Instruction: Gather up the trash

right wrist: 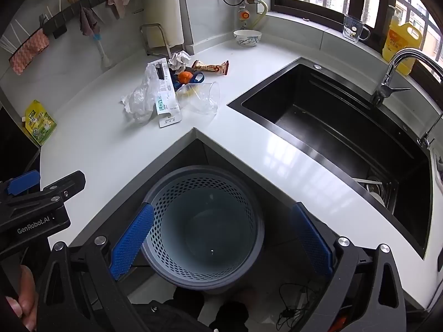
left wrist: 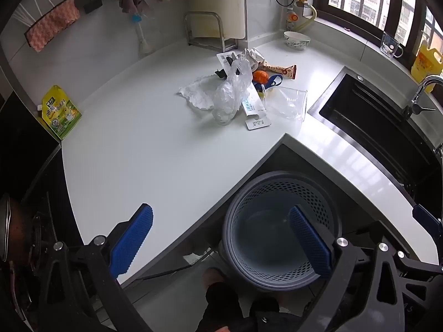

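Observation:
A pile of trash lies on the white counter (left wrist: 152, 152): a clear plastic bag (left wrist: 232, 94) (right wrist: 144, 96), a clear cup (left wrist: 288, 102) (right wrist: 202, 96) on its side, a brown snack wrapper (left wrist: 279, 69) (right wrist: 211, 67), an orange lump (left wrist: 260, 77) (right wrist: 185, 77) and crumpled paper (right wrist: 180, 58). A grey perforated bin (left wrist: 277, 175) (right wrist: 199, 170) stands empty on the floor in the counter's corner notch. My left gripper (left wrist: 221, 239) hovers open over the counter edge and bin. Above the bin my right gripper (right wrist: 223, 240) is open too, holding nothing.
A black sink (right wrist: 332, 121) with a chrome faucet (right wrist: 398, 66) lies to the right. A bowl (right wrist: 247, 38), a glass mug (right wrist: 354, 29) and a yellow bottle (right wrist: 401, 44) stand at the back. A green-yellow pouch (left wrist: 61, 113) lies at the counter's left edge.

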`<action>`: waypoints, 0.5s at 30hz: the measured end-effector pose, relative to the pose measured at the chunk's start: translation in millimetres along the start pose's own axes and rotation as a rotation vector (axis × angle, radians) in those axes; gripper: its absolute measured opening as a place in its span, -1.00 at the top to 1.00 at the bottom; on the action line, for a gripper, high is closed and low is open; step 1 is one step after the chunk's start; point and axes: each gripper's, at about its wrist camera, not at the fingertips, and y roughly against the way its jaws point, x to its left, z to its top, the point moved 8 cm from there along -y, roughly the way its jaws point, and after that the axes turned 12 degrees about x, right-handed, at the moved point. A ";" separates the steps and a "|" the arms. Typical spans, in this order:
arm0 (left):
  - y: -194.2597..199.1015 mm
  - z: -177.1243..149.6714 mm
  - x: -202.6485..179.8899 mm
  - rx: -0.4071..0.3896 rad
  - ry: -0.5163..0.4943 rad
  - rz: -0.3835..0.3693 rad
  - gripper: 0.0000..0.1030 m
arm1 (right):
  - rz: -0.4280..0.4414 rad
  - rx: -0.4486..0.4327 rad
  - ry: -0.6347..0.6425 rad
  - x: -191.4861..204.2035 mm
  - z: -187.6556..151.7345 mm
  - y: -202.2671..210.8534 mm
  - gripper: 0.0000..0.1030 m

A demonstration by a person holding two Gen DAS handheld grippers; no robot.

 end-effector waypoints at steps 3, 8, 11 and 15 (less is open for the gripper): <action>0.1 0.5 -0.7 -0.001 -0.003 0.003 -0.88 | 0.000 -0.003 0.001 1.1 -0.2 1.1 -0.84; -1.2 1.0 1.5 0.000 0.001 -0.001 -0.88 | 0.002 -0.003 0.004 3.0 0.1 2.1 -0.84; -2.7 3.1 3.5 0.001 0.006 0.000 -0.88 | 0.001 -0.005 0.006 2.6 -1.3 1.0 -0.84; 7.1 3.9 0.6 -0.004 0.009 0.002 -0.88 | 0.000 -0.007 0.012 5.8 4.7 5.4 -0.84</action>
